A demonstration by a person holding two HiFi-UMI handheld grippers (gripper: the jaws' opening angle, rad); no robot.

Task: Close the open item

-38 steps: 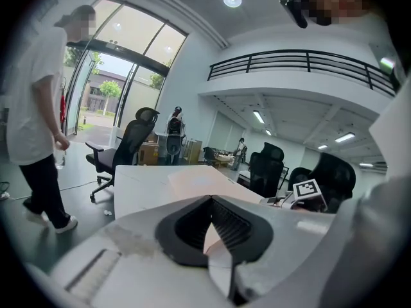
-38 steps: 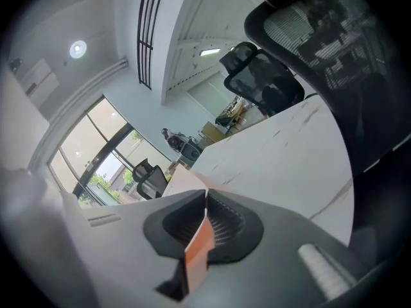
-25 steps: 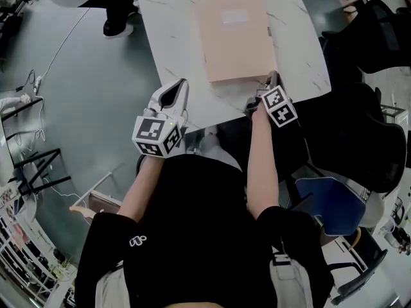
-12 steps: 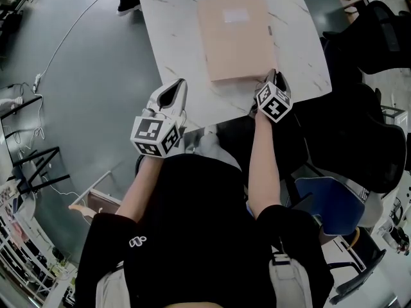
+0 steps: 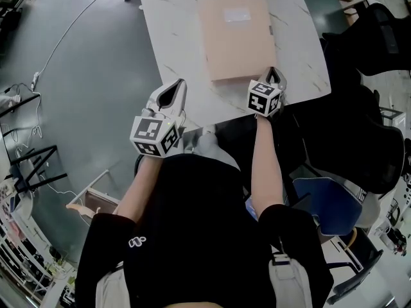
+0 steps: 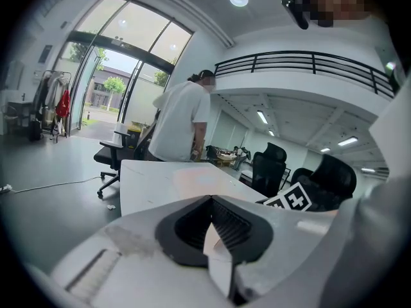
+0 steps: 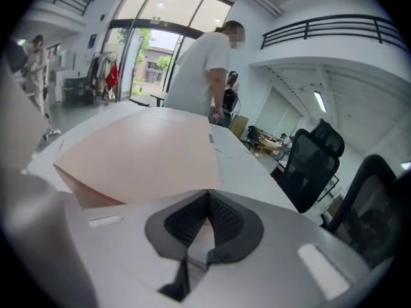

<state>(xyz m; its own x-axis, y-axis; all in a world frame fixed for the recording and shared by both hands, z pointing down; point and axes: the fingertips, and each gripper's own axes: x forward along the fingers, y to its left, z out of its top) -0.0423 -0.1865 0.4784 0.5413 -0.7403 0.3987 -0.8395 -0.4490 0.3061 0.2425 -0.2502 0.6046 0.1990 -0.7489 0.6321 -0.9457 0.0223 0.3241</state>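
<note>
A pale pink folder lies on the white marble table. In the right gripper view the folder shows its cover bowed a little above the darker layer beneath, at the near corner. My right gripper sits just off the folder's near right corner, at the table's near edge. Its jaws are shut with nothing between them. My left gripper rests at the table's near left edge, away from the folder. It too is shut and empty.
Black office chairs stand right of the table, with a blue seat beside my right arm. A person in a white shirt stands at the table's far end. A cable runs across the grey floor on the left.
My right gripper has turned and drawn slightly left at the folder's near right corner. The shoes of the person at the far end have left the head view. The left gripper has not moved.
</note>
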